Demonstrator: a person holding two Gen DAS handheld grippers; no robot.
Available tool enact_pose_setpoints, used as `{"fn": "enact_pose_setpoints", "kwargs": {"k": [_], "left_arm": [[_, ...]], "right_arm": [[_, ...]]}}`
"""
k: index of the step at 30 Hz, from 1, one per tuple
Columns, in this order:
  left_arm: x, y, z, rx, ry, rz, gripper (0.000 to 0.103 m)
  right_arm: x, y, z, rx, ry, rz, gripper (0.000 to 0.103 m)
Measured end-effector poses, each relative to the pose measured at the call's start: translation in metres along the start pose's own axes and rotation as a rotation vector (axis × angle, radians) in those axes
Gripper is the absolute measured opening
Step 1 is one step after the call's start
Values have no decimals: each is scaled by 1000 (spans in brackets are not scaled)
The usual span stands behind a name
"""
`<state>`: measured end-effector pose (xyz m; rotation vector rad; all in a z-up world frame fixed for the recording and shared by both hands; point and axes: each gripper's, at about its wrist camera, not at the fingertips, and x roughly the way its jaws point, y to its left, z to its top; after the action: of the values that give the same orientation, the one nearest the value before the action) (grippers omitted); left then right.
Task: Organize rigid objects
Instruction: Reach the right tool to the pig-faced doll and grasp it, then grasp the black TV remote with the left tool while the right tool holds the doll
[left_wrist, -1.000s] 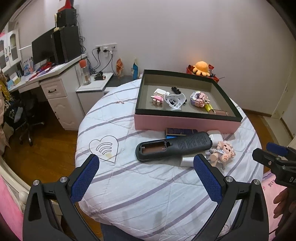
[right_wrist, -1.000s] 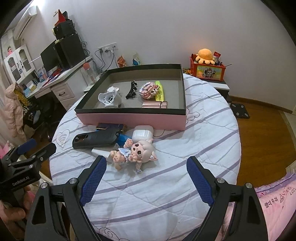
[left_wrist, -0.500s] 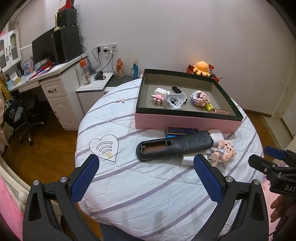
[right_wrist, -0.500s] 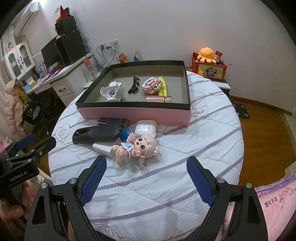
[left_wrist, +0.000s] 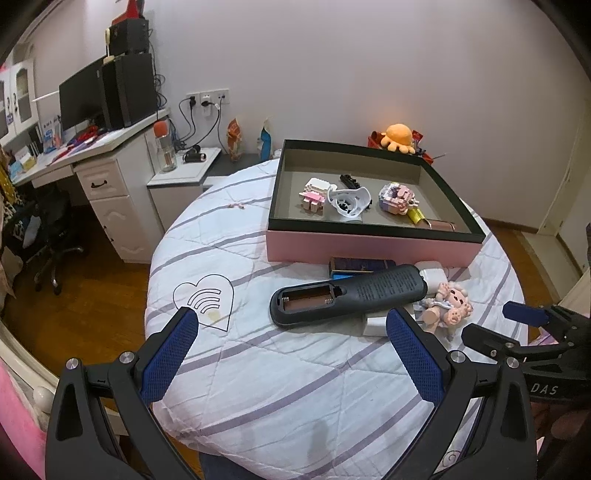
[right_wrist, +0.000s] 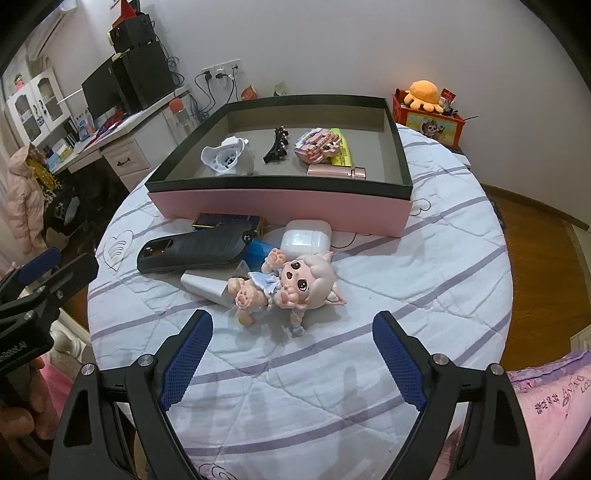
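Change since earlier frame: the right hand-held gripper (right_wrist: 291, 354) has closed in on the loose pile, which now sits larger and nearer its fingers; the left hand-held gripper (left_wrist: 291, 345) holds almost the same view.
Right hand-held gripper: fingers spread wide, empty, hovering just short of the doll.
Left hand-held gripper: fingers spread wide, empty, facing the remote.
Container: shallow pink cardboard box with black rim (right_wrist: 280, 205), on the round tabletop under a white quilted cloth with lilac stripes (right_wrist: 424, 280).
Already stored: white plastic ring part (right_wrist: 225, 157), black hair clip (right_wrist: 277, 146), pink block toy (right_wrist: 316, 146), yellow marker (right_wrist: 341, 149), rose-gold tube (right_wrist: 336, 171).
Still loose: pink pig-eared doll in a blue dress (right_wrist: 291, 284), dark grey remote with open battery bay (right_wrist: 194, 249), white earbud case (right_wrist: 306, 238), white flat adapter (right_wrist: 207, 286), dark blue and gold packet (right_wrist: 229, 221); all heaped just before the box front.
Step in hand: approach for the next pick, likely the doll.
Next move calls for: lowering the right fingers around the doll's head or body, closing, then lifting over the rim.
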<state>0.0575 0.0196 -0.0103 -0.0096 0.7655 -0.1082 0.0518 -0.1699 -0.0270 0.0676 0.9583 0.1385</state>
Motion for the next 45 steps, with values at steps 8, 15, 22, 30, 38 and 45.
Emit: {"fn": "enact_pose_setpoints", "kwargs": {"k": [8,15,22,30,38,45], "left_arm": [[8,2,2,5,3,-4,103],[13,-1,0,16,14,-12,103],[25,4,-1,7,42,-12,103],[41,-1,-2,27,72,-16,103],[48,-3,0,38,80,-13,103],[55,1,1,39,87,-2,103]], "right_arm": [[3,-2,3,-1,9,-12,90],[38,-6,7,16,58,-14,90],[59,-3,12,9,57,9,100],[54,-4,10,-19,2,120,76],[52,-11,11,35,7,165,76],[49,-15,13,57,0,182,75]]}}
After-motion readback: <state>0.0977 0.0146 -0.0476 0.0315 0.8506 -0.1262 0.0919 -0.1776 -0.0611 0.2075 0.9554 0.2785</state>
